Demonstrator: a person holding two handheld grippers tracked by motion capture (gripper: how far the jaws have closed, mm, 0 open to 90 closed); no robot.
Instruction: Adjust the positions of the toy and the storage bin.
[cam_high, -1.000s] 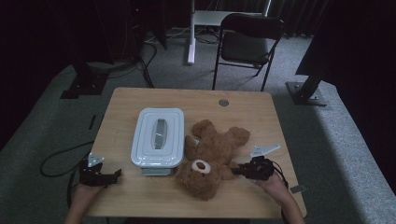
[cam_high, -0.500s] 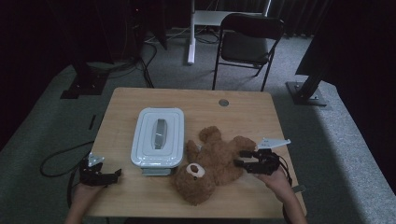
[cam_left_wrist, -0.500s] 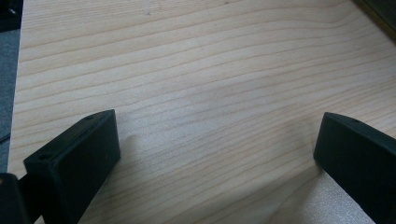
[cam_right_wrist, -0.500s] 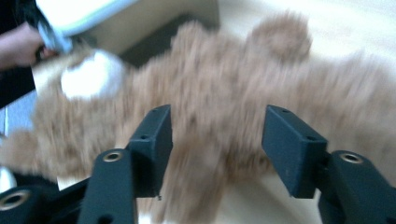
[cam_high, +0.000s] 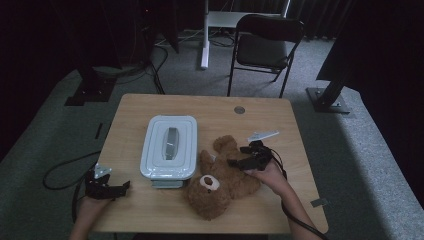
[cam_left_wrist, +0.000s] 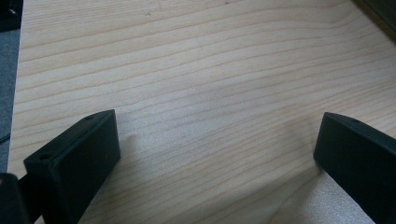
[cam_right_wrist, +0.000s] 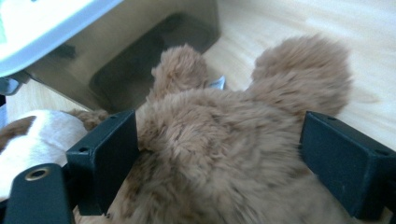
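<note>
1. The left gripper (cam_high: 121, 187) sits at the near left edge of the tabletop (cam_high: 210, 107), held in the person's left hand (cam_high: 90, 210). In the left gripper view its two black fingers (cam_left_wrist: 74, 158) stand wide apart over bare wood grain, with nothing between them.
2. Just right of it stands a white lidded box (cam_high: 169, 146) with a grey handle on its lid. It rests flat on the tabletop, its long side running away from the person.
3. The brown teddy bear (cam_high: 217, 182) lies on its back next to the box, head with its pale muzzle toward the near edge, legs pointing away. One arm is close to the box's right side.
4. The right gripper (cam_high: 235, 162) hovers at the bear's body, held in the right hand (cam_high: 267, 172). Its fingers have just been opening and now stand spread wide. In the right gripper view the bear's fur (cam_right_wrist: 219, 140) bulges between them; whether the pads still brush the fur I cannot tell, but they are not clamped on it.
5. Beyond the tabletop, on the grey carpet, a black chair (cam_high: 267, 47) stands.
</note>
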